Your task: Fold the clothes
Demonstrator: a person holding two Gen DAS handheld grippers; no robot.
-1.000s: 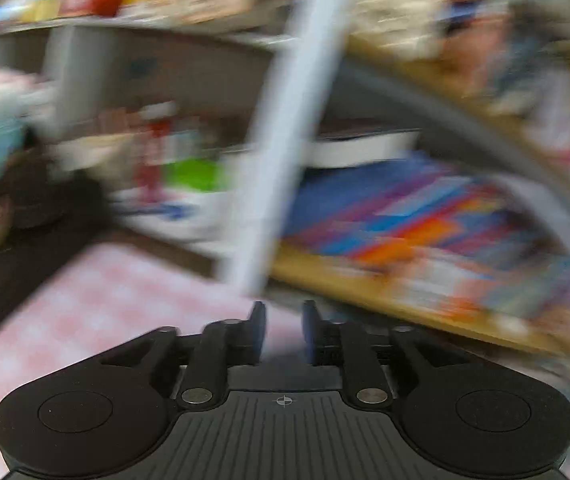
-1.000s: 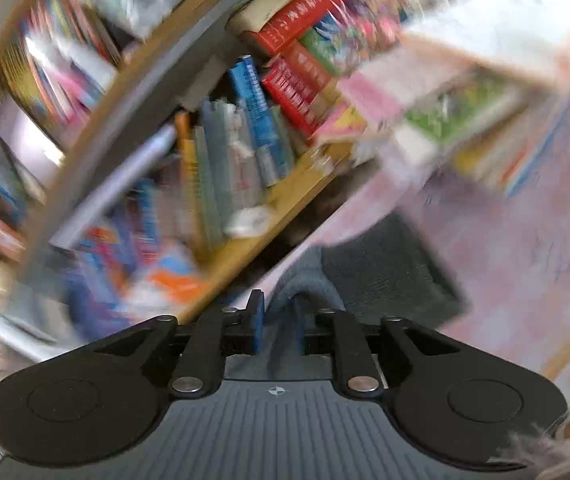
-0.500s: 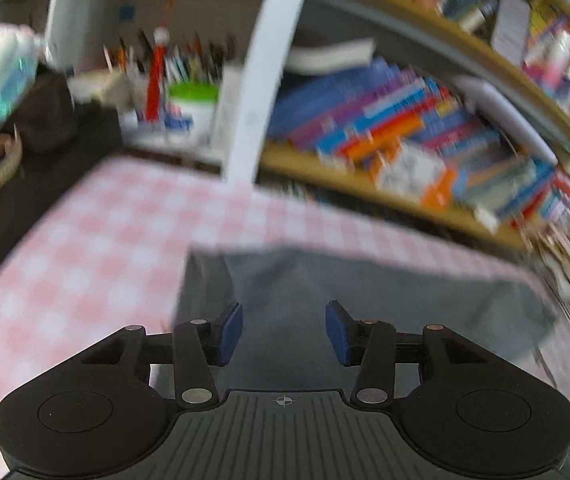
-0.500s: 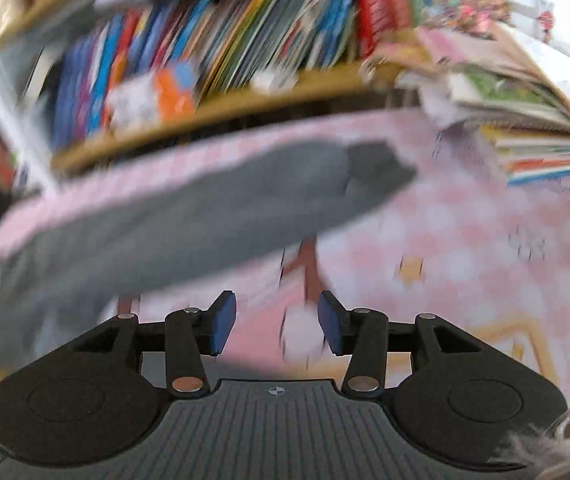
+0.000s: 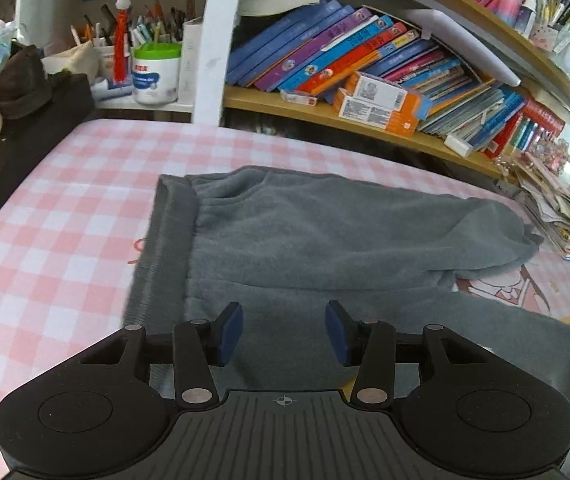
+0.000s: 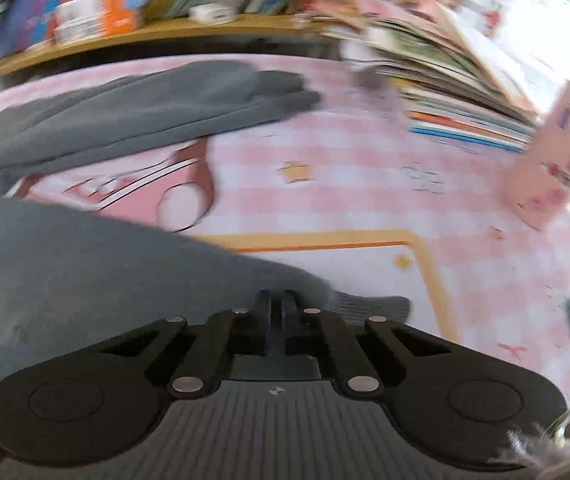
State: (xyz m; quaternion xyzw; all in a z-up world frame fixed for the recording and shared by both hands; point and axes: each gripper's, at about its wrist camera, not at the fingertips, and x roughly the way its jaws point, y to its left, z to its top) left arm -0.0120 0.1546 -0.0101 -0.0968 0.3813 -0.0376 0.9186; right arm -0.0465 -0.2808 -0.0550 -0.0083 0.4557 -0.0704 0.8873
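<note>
Grey trousers [image 5: 325,240] lie spread across the pink checked tablecloth [image 5: 65,220] in front of the bookshelf [image 5: 365,120], waistband to the left, one leg angled toward the stack of books [image 6: 465,92] at the right. Your left gripper [image 5: 283,332] hangs over the waist end, jaws partly apart with nothing pinched between the blue pads [image 5: 231,330]. Your right gripper [image 6: 278,312] sits pressed fully together at the near leg's cuff; whether cloth is caught there, the blurred view does not tell.
</note>
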